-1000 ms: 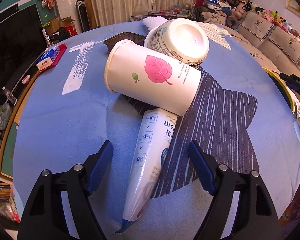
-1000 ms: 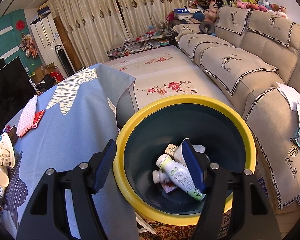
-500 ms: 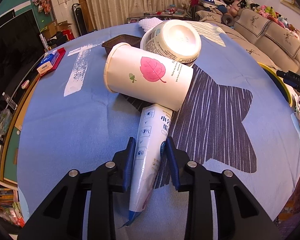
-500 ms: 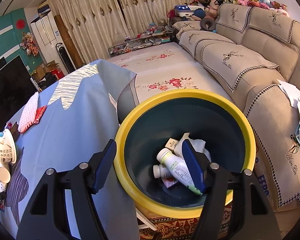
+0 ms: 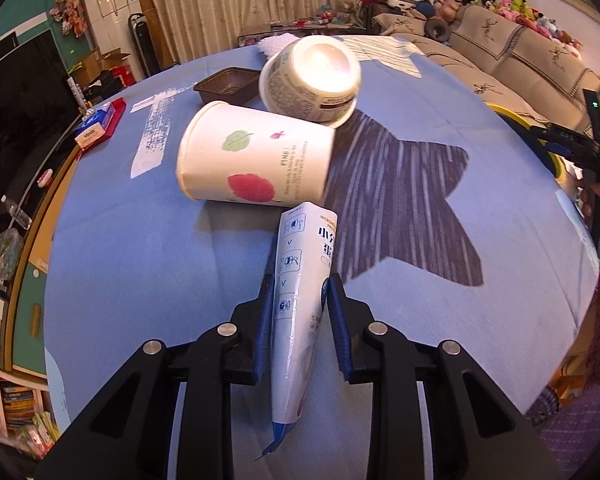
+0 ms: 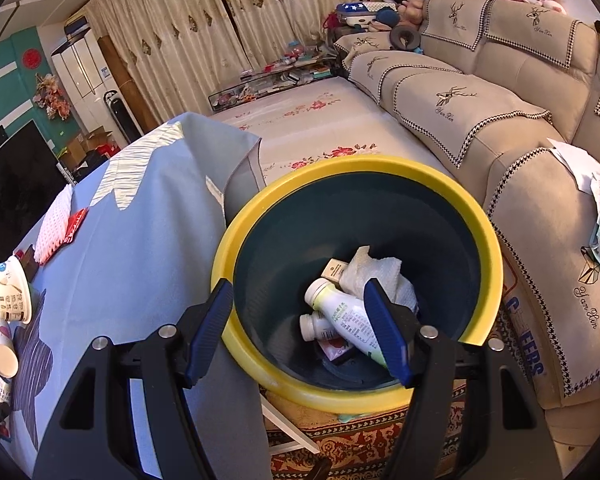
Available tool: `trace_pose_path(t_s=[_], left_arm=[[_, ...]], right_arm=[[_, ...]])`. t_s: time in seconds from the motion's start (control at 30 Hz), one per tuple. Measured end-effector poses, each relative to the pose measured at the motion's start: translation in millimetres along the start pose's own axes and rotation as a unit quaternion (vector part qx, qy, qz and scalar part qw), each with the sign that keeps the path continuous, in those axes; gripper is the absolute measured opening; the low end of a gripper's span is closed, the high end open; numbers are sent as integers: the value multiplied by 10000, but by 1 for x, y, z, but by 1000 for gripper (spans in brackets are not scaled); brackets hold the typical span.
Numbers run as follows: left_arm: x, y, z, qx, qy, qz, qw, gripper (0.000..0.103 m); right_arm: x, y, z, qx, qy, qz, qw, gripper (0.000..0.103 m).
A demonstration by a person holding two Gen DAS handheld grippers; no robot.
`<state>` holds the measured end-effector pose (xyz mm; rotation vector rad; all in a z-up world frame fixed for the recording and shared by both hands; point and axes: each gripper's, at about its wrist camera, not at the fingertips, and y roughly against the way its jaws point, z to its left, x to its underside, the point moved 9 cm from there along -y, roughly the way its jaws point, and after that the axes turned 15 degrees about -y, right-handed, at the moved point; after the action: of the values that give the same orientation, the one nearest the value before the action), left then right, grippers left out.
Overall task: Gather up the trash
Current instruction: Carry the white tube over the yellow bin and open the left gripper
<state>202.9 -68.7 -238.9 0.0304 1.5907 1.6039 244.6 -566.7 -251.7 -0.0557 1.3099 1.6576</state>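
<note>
Left hand-held gripper clamped on white pouch; right hand-held gripper spread wide over bin.
Pouch lay on the blue worktop, far end touching a tipped leaf-print paper cup (a white tub leaned behind it). Yellow-rimmed bin beside the worktop held a bottle and tissue.
</note>
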Motion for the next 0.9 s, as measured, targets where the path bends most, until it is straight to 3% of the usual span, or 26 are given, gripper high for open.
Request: trace_pose_path(t_s=[0.2,0.4,0.9], left_arm=[[-7,19,-19,134,-176,-215,9995,27],[-41,37,-56,429,-464,-598,9962,27],[-225,14,-203,1479,-1341,-1252,9718,27]], right_arm=[[1,11,0,-52,8,-82,10000,64],[0,31,-10,50,-3,-268,9996,64],[-10,64,-95,618,-378,-658,9952,67]])
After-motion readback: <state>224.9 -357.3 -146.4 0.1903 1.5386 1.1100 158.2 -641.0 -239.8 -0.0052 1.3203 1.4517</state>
